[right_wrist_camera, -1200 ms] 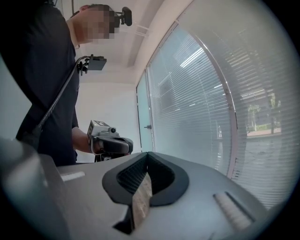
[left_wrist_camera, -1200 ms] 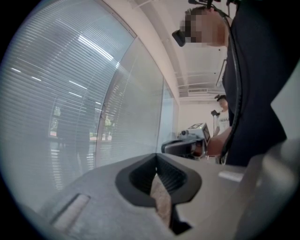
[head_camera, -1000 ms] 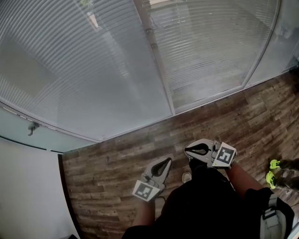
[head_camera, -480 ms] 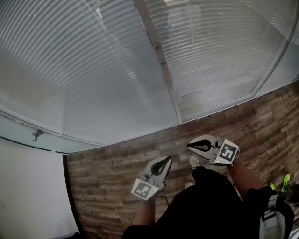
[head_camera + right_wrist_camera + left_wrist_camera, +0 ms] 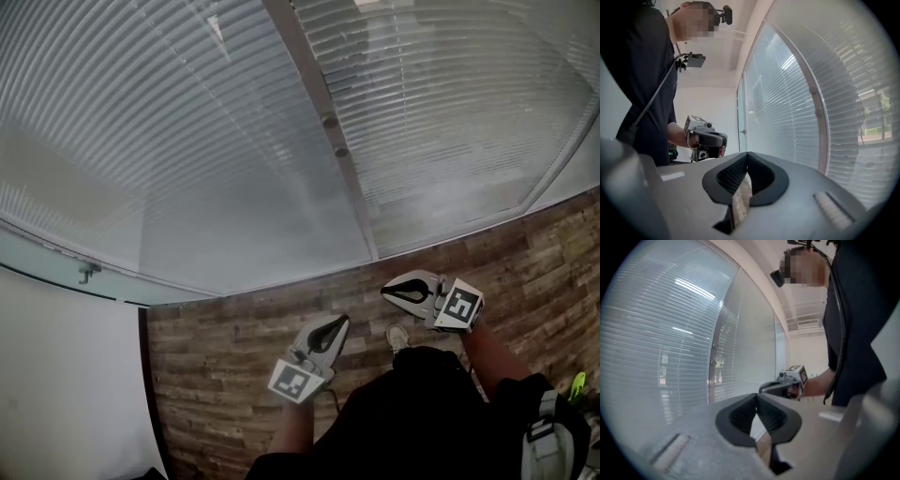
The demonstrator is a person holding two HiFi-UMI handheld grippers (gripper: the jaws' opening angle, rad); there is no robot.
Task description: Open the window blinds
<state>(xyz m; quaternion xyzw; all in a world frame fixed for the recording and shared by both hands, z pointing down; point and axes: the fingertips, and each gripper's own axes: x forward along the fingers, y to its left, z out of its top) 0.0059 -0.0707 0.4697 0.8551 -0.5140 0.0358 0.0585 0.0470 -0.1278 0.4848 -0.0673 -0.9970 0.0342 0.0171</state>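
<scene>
Head view: faced the blinds (image 5: 187, 141), slats shut, with left gripper (image 5: 339, 322) and right gripper (image 5: 386, 292) well short of them over the floor (image 5: 216, 356). Left gripper view: jaws together, empty. Right gripper view: same, closed on nothing. Probably best to head for the knobs (image 5: 328, 120) on the post (image 5: 298, 52), opening up just before contact.

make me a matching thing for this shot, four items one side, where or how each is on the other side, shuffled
1 white slatted window blinds
2 brown wood-plank floor
3 left gripper
4 small metal hook

a fingers shut, nothing between them
b far left, just under the blinds
c underfoot, darkest surface
d covering the tall glass panes

Pairs: 1-d, 2-c, 3-a, 4-b
</scene>
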